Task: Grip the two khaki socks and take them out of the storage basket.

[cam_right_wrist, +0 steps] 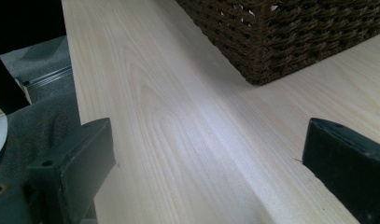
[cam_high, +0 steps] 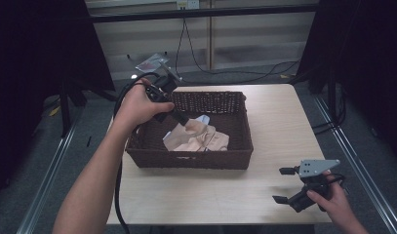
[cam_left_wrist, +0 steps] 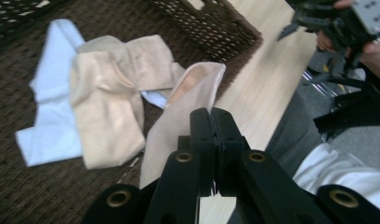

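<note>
A dark brown wicker basket (cam_high: 201,160) stands on the light wooden table (cam_high: 279,126). In it lie a folded beige cloth (cam_left_wrist: 103,107) and a pale blue-white cloth (cam_left_wrist: 52,93). My left gripper (cam_high: 183,121) reaches into the basket from its left rim. Its jaws are pressed together (cam_left_wrist: 211,116) on the edge of another beige cloth (cam_left_wrist: 178,116), which hangs lifted from the pile (cam_high: 206,139). My right gripper (cam_high: 283,185) rests low at the table's near right corner, jaws wide apart (cam_right_wrist: 201,154) with only bare wood between them.
The basket's corner (cam_right_wrist: 290,32) sits ahead of the right gripper. Black cables (cam_high: 225,73) trail over the floor behind the table. Dark stands and curtains flank both sides. A metal rail (cam_high: 352,161) runs along the right of the table.
</note>
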The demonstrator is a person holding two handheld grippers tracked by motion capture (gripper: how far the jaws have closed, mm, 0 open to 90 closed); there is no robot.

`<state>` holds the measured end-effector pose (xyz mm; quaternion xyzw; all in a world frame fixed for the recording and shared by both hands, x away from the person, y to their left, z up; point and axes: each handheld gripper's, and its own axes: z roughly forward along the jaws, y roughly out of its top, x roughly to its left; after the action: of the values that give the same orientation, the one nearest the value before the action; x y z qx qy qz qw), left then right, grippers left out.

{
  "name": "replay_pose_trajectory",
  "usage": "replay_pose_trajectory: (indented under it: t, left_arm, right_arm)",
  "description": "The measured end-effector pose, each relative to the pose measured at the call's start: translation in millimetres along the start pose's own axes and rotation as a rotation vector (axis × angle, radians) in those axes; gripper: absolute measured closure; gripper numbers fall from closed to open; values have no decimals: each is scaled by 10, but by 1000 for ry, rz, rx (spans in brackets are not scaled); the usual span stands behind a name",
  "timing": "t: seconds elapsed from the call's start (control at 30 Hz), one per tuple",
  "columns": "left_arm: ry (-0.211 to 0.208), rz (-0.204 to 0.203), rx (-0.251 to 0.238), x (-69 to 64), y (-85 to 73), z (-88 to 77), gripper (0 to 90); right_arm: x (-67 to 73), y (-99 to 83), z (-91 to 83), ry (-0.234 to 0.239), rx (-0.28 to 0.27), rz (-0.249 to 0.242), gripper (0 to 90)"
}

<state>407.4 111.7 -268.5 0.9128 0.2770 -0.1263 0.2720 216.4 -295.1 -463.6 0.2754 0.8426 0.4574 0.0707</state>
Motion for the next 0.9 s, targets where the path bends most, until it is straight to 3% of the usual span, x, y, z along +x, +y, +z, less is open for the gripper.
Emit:
replay_pose_trajectory:
  t: [0.3,0.63,0.9]
  left_arm:
    - [-23,76,2,-224,-81,129,885]
    - [-42,140,1,-367,-204,343,884]
    - [-17,150,13,-381,-310,583,882]
  right_arm:
    - [-1,2,-9,-8,2,-5,17]
    - [5,6,-16,0,-6,-2,16]
    - [14,10,-13,1,-1,-3,16]
